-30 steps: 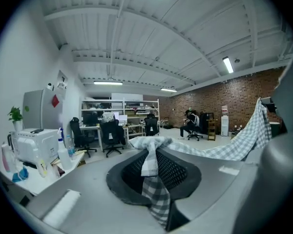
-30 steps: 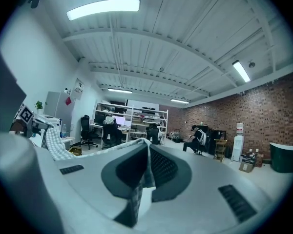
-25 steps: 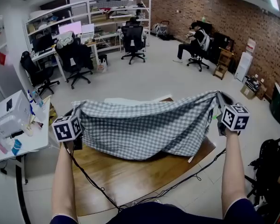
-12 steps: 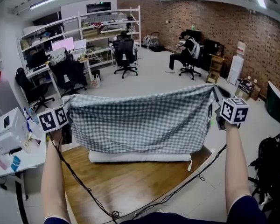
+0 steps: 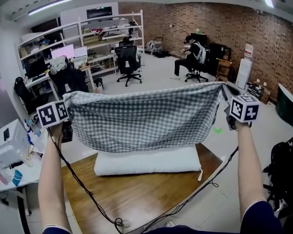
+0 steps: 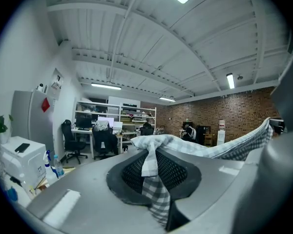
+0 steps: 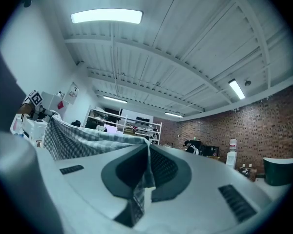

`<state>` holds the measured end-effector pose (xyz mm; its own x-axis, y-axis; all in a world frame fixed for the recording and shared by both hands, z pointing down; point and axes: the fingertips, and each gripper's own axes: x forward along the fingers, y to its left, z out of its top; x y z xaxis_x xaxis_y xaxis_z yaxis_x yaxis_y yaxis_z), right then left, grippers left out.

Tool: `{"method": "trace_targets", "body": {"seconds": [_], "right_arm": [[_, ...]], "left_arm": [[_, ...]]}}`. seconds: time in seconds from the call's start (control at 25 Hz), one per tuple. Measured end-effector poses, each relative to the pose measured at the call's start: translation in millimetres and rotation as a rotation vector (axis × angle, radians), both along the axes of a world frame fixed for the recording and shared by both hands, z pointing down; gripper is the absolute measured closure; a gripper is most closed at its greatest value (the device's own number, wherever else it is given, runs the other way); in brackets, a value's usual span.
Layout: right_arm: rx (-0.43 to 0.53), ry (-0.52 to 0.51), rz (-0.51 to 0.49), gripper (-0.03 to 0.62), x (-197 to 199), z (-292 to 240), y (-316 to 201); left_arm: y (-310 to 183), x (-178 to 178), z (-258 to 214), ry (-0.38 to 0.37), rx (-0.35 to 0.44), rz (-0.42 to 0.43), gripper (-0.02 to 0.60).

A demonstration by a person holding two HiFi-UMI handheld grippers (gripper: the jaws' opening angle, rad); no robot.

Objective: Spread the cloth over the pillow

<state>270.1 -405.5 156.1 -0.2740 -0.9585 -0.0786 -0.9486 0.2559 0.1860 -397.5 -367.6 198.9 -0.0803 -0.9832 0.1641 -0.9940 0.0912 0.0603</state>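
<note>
**Head view.** A checked cloth (image 5: 144, 118) hangs stretched in the air between two hand-held grippers. It is clear of the white pillow (image 5: 146, 161), which lies on a wooden table (image 5: 132, 199) at 6 o'clock from the cloth.

**Left gripper** (image 6: 154, 172). It holds the corner at the cloth's 9 o'clock, with its jaws clamped on a bunched fold of fabric.

**Right gripper** (image 7: 145, 174). It holds the corner at 3 o'clock, with its jaws pressed almost together on a thin edge.

**Handling.** The top hem runs nearly taut, while the lower edge sags and curls. From this the fabric is judged light, thin and limp. It is not fragile, but it is likely to billow, and it could slip from a shallow pinch.

**Where to hold.** The best hold is judged to be the two upper corners, as here. Holding them well apart should let the sheet open flat when it is lowered onto the pillow.
</note>
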Motion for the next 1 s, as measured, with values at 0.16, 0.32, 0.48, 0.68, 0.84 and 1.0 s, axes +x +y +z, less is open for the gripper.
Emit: {"method": "trace_targets", "body": {"seconds": [0.16, 0.32, 0.48, 0.68, 0.84, 1.0], "right_arm": [[-0.003, 0.000, 0.016, 0.588, -5.6, -3.0, -14.6], [-0.009, -0.011, 0.036, 0.588, -5.4, -7.2, -30.5], [-0.011, 0.006, 0.047, 0.588, -6.4, -13.2, -54.0], [-0.009, -0.012, 0.043, 0.588, 2.9, -15.7, -88.4], [-0.012, -0.020, 0.036, 0.588, 8.9, -13.2, -125.9], [-0.022, -0.023, 0.034, 0.588, 17.9, -5.8, -161.7]], "left_arm": [[-15.8, -6.1, 4.4, 0.007, -0.010, 0.002, 0.528], [-41.0, -7.5, 6.3, 0.034, -0.015, 0.022, 0.528], [-67.8, -8.2, 3.6, 0.020, -0.028, 0.026, 0.528], [-105.9, 1.4, -2.0, 0.034, -0.022, 0.015, 0.529], [-145.6, 7.3, -0.8, 0.037, -0.022, -0.002, 0.529], [-186.0, 17.4, 7.4, 0.035, -0.025, -0.009, 0.529]]}}
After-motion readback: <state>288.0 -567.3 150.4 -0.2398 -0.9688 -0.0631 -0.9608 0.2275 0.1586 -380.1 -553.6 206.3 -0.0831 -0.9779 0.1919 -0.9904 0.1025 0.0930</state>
